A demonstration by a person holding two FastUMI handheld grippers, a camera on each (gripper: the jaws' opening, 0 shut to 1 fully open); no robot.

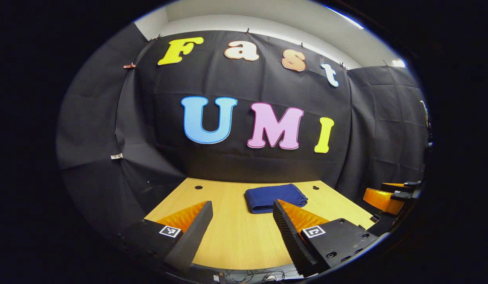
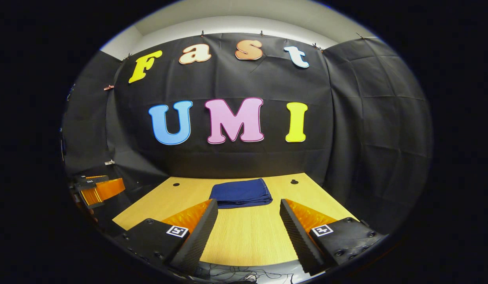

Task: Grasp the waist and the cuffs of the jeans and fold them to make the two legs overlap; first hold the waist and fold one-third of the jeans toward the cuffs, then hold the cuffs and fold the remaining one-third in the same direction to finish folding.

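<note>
Wooden table [image 2: 244, 240] holds folded jeans [image 2: 241, 193], long axis crosswise.

No readable text, only coded markers [image 1: 170, 231].

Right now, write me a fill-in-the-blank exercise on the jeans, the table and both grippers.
1. The jeans lie ____ into a compact bundle.
2. The bundle rests on the wooden ____ near the booth wall.
3. The left gripper and the right gripper both have their jaws ____.
4. Neither gripper is ____ the jeans.

Missing words: folded; table; open; touching
</note>
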